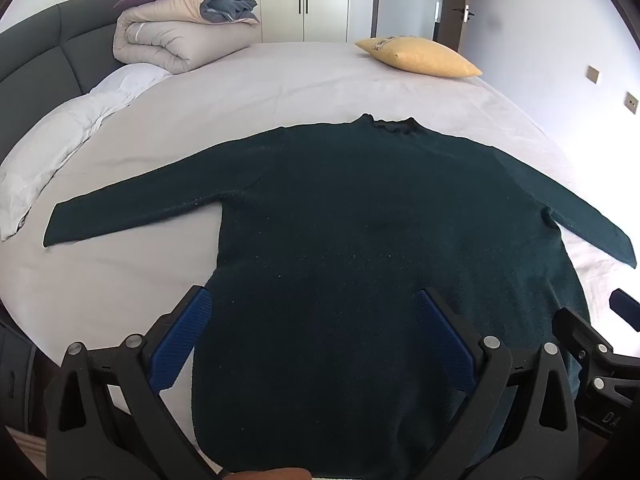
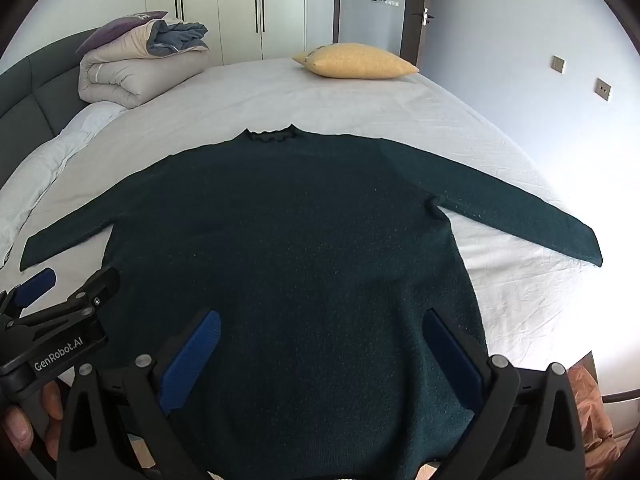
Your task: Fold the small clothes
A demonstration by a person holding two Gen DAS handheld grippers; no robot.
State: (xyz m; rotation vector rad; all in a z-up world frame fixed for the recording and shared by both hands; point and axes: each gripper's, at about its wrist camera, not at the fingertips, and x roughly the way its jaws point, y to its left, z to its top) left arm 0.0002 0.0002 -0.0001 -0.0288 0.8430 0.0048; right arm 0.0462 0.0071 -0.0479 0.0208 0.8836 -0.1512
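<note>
A dark green sweater (image 1: 360, 208) lies flat on the bed (image 1: 280, 80), sleeves spread, bare sheet all round. Left claw (image 1: 316, 320) and right claw (image 2: 320, 344) hover wide open above its hem.

Dark green sweater (image 1: 360, 216) flat on bed sheet (image 1: 280, 80), sleeves out, collar at far end.

A dark green knitted sweater (image 1: 360, 208) lies flat across the middle of the frame, sleeves spread toward both edges. Bare pale bed sheet (image 1: 280, 80) lies open above its collar. A folded beige duvet (image 1: 176, 36) blocks the upper left, and a yellow pillow (image 1: 420, 56) the upper right.
</note>
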